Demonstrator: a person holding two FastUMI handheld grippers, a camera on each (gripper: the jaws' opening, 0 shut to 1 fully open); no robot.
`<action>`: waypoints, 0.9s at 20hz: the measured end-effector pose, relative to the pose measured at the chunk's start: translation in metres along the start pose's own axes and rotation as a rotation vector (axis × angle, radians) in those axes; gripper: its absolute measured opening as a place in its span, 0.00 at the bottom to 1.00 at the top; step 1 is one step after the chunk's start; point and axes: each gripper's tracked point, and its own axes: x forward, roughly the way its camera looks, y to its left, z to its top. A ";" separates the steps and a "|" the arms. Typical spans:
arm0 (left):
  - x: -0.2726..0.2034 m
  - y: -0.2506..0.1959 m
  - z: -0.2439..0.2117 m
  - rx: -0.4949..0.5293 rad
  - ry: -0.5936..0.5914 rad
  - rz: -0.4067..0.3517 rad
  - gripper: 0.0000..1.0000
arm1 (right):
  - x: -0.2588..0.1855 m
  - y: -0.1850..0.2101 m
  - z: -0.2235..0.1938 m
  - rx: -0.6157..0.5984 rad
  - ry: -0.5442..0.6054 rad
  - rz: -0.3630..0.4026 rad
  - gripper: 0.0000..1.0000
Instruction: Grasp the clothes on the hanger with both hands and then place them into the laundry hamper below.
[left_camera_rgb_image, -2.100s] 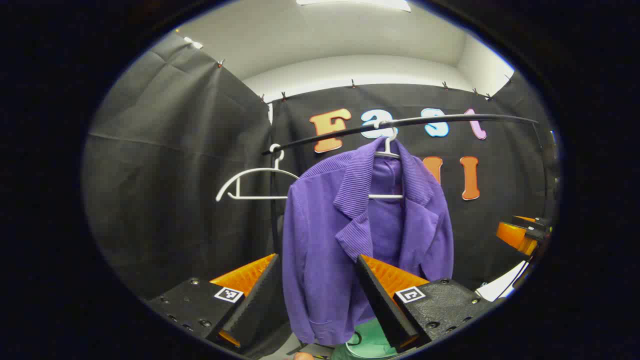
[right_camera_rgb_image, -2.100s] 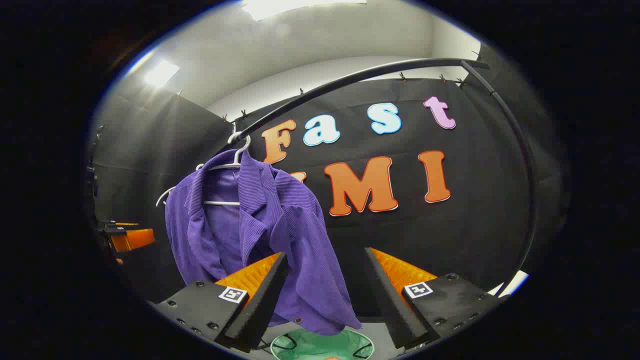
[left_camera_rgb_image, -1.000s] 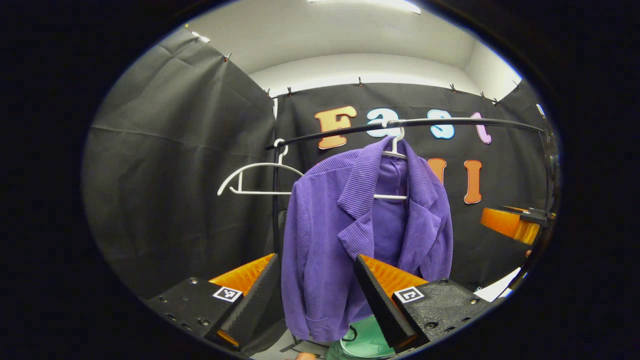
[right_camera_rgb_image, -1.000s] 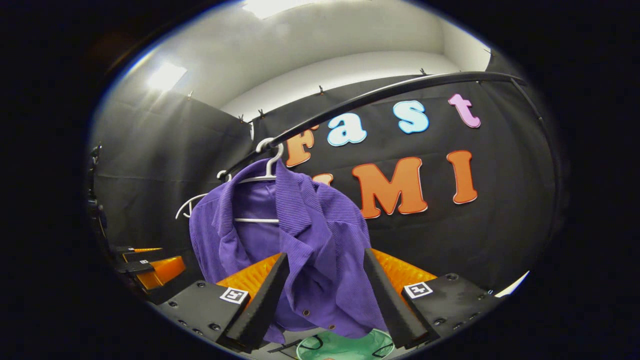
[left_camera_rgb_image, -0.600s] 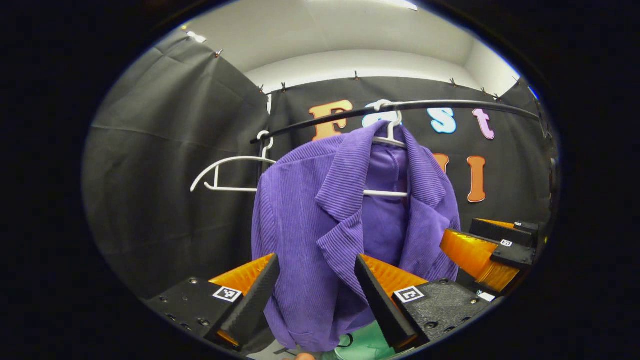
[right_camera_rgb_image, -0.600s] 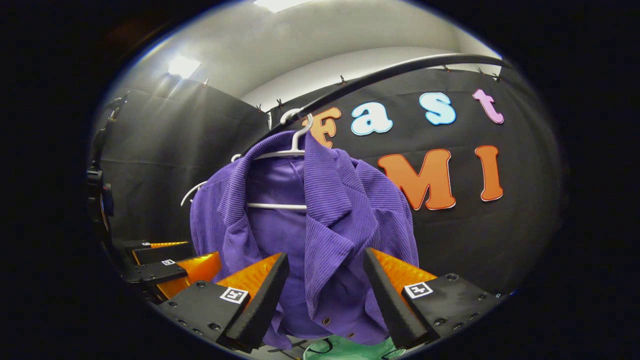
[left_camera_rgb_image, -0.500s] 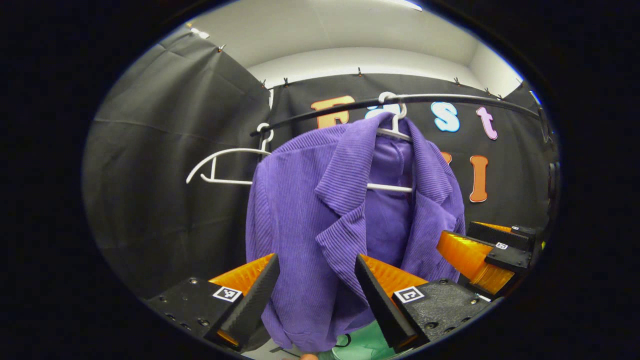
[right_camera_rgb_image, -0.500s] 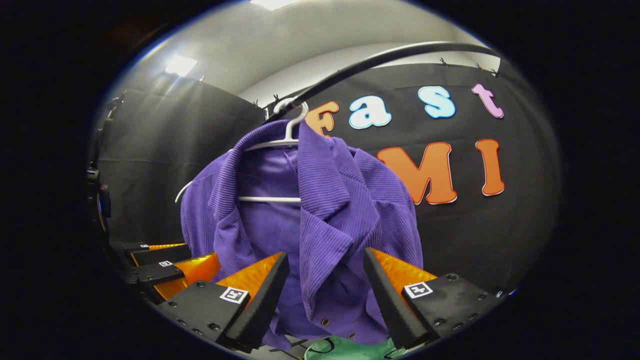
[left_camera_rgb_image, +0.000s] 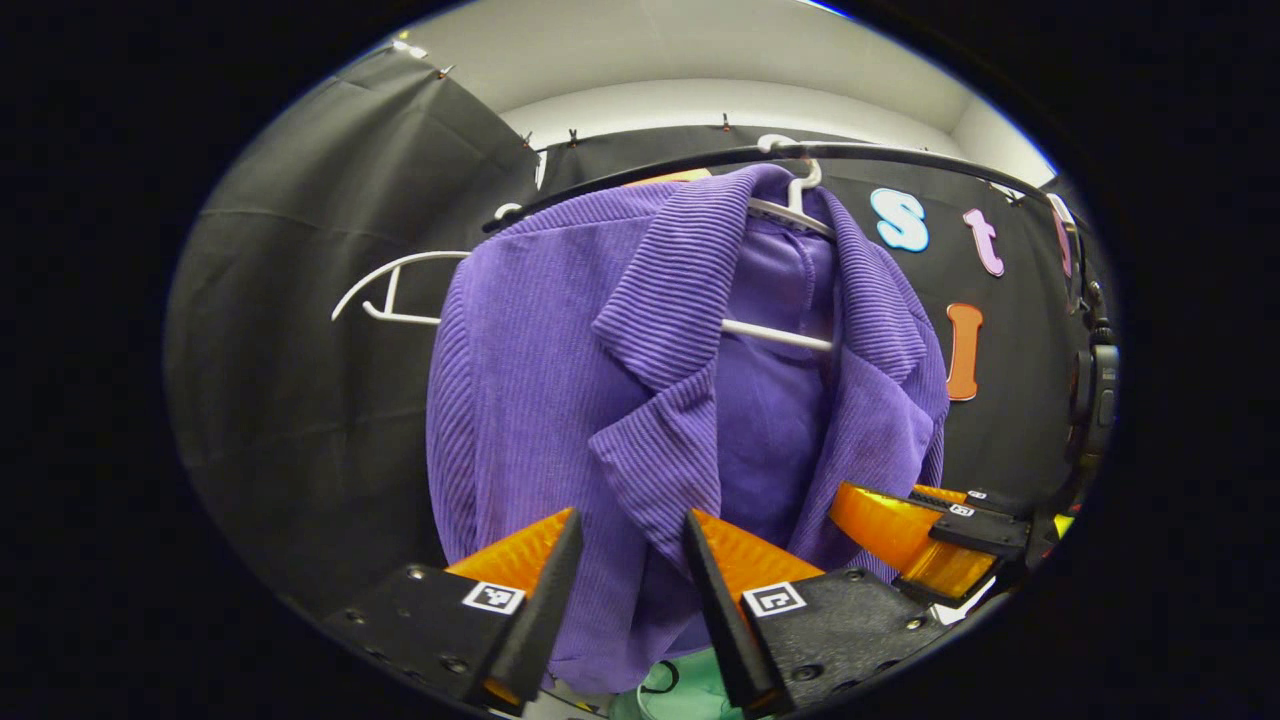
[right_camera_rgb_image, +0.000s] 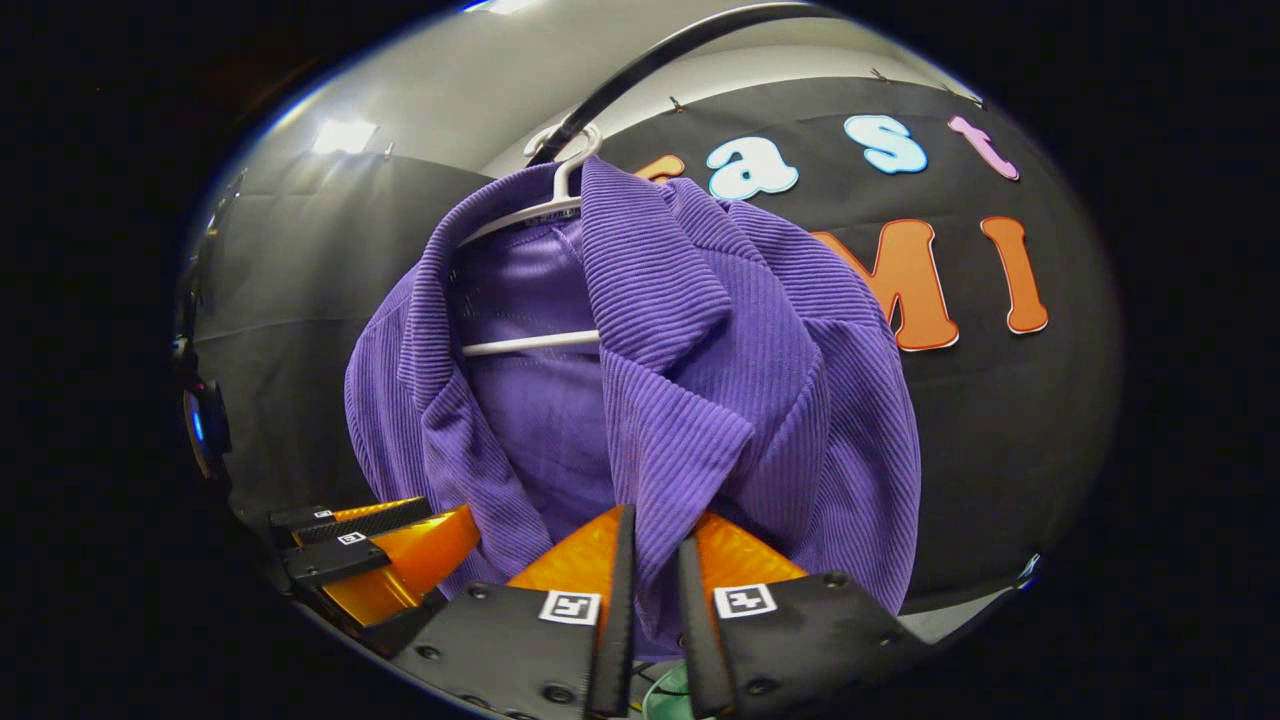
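- Hung from the white hanger on the black rail, open-fronted: purple jacket, filling the centre of the left gripper view and running from 12 o'clock down to 6, so both front edges were within reach.
- Narrowed but not yet closed around the jacket's front panel below the lapel: left gripper, fabric lying between the fingers with gaps visible either side. Probably mid-squeeze, judging by that spacing.
- Nearly shut over the opposite front edge: right gripper, a fold of purple cloth running down between the two fingers. Whether both pads pressed it could not be told.
- Seen at 4 o'clock in the left gripper view, right gripper beside the jacket's far hem; seen at 8 o'clock in the right gripper view, left gripper low beside the near hem.
- Glimpsed at 6 o'clock under the hem: green hamper, directly below, so a release would likely drop the jacket in.
- Left bare at 10 o'clock: spare hanger.
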 end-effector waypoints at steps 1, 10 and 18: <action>0.002 -0.019 0.000 -0.003 0.004 -0.116 0.46 | -0.002 0.000 0.003 0.007 -0.006 0.000 0.08; -0.055 0.028 0.076 0.057 -0.193 0.003 0.00 | -0.064 -0.053 0.074 -0.114 -0.151 -0.133 0.08; -0.045 -0.024 0.009 -0.038 0.014 -0.148 0.66 | -0.098 -0.050 0.098 -0.135 -0.195 -0.136 0.08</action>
